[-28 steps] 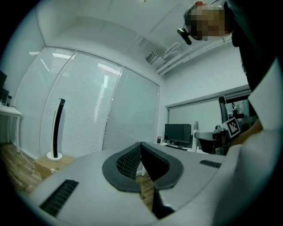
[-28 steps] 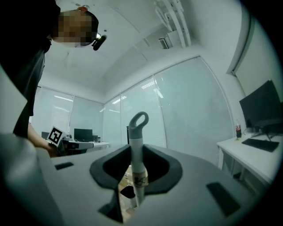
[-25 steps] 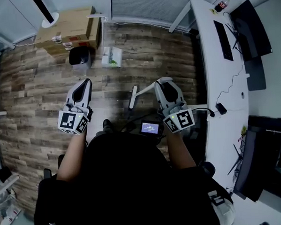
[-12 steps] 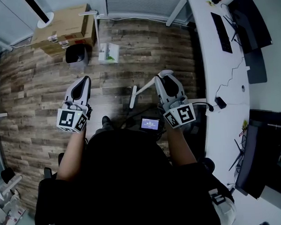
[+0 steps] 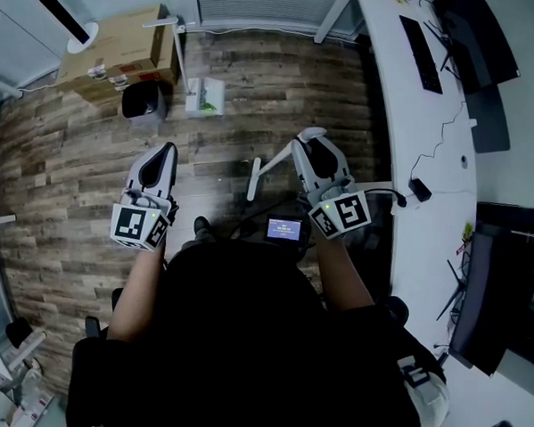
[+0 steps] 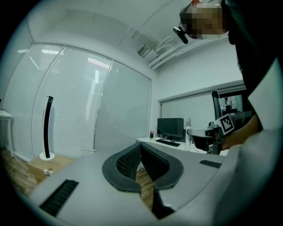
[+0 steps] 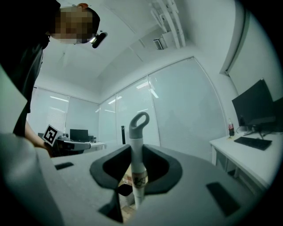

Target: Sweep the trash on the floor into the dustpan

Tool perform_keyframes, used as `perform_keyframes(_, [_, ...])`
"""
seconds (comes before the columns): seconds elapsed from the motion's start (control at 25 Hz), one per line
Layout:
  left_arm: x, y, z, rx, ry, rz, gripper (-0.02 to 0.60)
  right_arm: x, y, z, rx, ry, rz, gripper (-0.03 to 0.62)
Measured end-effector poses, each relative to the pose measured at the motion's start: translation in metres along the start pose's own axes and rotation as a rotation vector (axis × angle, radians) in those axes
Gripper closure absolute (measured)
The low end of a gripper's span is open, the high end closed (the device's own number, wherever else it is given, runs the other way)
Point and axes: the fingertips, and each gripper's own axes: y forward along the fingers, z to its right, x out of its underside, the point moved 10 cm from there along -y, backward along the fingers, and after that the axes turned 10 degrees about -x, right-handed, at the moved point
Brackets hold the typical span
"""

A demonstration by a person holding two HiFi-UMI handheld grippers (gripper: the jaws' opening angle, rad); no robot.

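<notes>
We saw both grippers held out level over the brown wood-plank floor in the middle of the head view. The left gripper sat centre-left, and in its own view its jaws were pressed together with nothing between them. The right gripper sat centre-right. In its own view its jaws were pinching a white plastic broom handle with a grey hanging loop at its top, which stood upright between the pads. In the head view a white length of that handle slanted down to the left of the right gripper.

The trash, a small white-and-green packet, lay on the floor in the upper left, well apart from both grippers. Just left of it stood a black scoop-like container; we could not tell if this was the dustpan. It touched a brown cardboard box at the top left. A long white desk carrying a black keyboard ran down the right side.
</notes>
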Motion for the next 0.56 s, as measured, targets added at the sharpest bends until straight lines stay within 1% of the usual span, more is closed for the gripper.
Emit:
perform_keyframes(0.4, [-0.003, 0.007, 0.001, -0.034, -0.003, 0.001, 0.588, -0.002, -0.001, 0.015, 0.021, 0.004, 0.020, 0.505])
perform_keyframes(0.56, [-0.002, 0.011, 0.007, -0.043, -0.004, -0.003, 0.586, -0.002, -0.004, 0.025, 0.021, 0.004, 0.026, 0.505])
